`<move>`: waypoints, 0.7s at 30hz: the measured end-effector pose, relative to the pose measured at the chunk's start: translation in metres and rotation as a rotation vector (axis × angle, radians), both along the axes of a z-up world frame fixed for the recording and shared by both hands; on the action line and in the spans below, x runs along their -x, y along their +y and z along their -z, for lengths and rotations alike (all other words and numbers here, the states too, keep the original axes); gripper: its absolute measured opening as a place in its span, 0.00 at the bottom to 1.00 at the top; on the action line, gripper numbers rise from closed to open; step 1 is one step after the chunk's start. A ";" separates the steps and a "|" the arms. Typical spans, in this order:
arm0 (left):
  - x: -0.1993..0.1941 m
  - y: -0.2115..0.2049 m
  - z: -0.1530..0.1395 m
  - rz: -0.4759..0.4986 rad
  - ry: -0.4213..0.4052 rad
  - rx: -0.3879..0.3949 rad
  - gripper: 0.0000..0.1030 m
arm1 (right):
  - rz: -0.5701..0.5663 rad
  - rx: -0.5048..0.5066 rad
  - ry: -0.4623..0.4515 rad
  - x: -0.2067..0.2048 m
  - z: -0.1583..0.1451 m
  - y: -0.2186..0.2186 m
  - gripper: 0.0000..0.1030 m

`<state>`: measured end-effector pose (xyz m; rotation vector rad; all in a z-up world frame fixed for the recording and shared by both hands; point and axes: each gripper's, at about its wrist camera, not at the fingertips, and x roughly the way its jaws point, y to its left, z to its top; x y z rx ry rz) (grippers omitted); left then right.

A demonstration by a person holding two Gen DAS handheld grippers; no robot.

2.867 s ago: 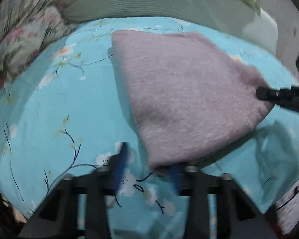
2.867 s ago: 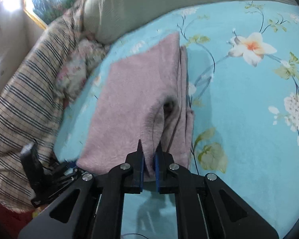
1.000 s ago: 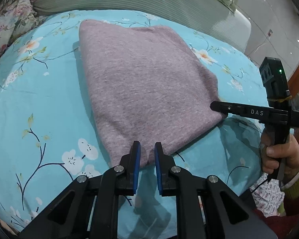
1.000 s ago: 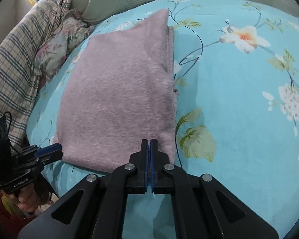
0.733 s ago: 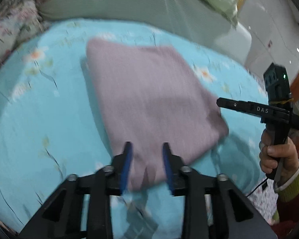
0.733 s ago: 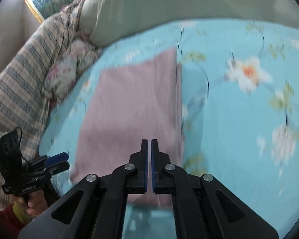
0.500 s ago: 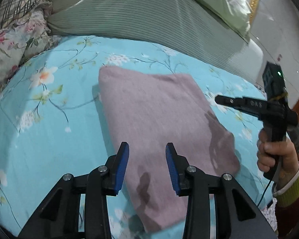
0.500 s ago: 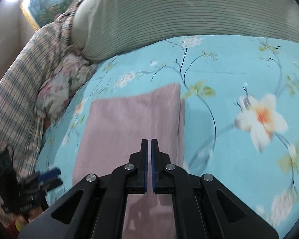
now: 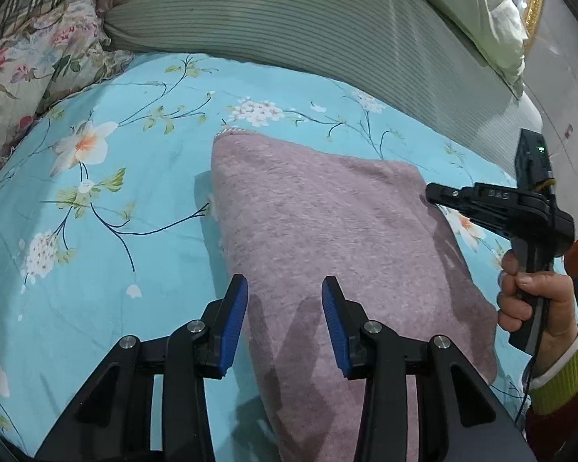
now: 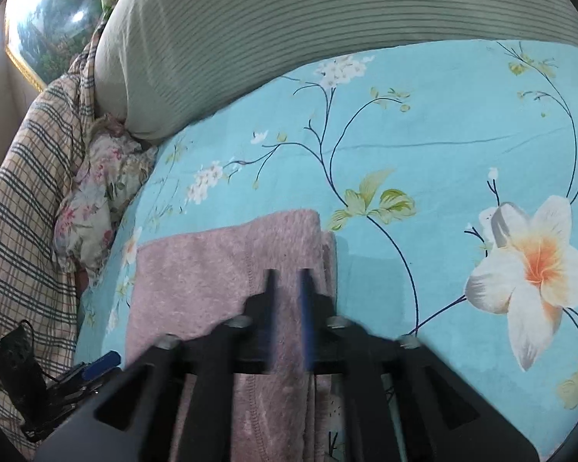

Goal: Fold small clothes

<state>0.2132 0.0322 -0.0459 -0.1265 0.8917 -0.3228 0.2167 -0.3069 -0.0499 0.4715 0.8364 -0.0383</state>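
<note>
My left gripper [image 9: 285, 317] gapes empty over the folded mauve garment [image 9: 339, 246] at centre frame; my right gripper [image 10: 287, 308] is opening, holding nothing. Snagging an edge could undo the fold.

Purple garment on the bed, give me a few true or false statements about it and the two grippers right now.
1. The purple garment lies folded on the blue floral sheet. True.
2. The left gripper clamps the garment. False: its jaws are apart, nothing pinched.
3. The right gripper is shut tight. False: its jaws are opening, empty, above the garment.
4. A striped green pillow lies beyond the garment. True.
</note>
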 end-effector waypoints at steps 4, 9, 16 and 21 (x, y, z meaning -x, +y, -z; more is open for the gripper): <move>-0.007 0.000 0.003 -0.004 0.007 0.006 0.40 | -0.008 0.016 -0.001 -0.006 0.002 0.000 0.66; -0.015 -0.001 0.004 -0.009 0.005 0.000 0.40 | -0.034 0.010 0.048 -0.016 0.010 0.004 0.10; -0.024 -0.004 0.009 -0.027 0.015 -0.034 0.40 | 0.045 0.082 0.071 -0.008 0.012 -0.006 0.09; -0.027 -0.008 0.015 -0.035 0.022 -0.070 0.40 | 0.079 0.165 0.006 0.012 -0.015 0.004 0.09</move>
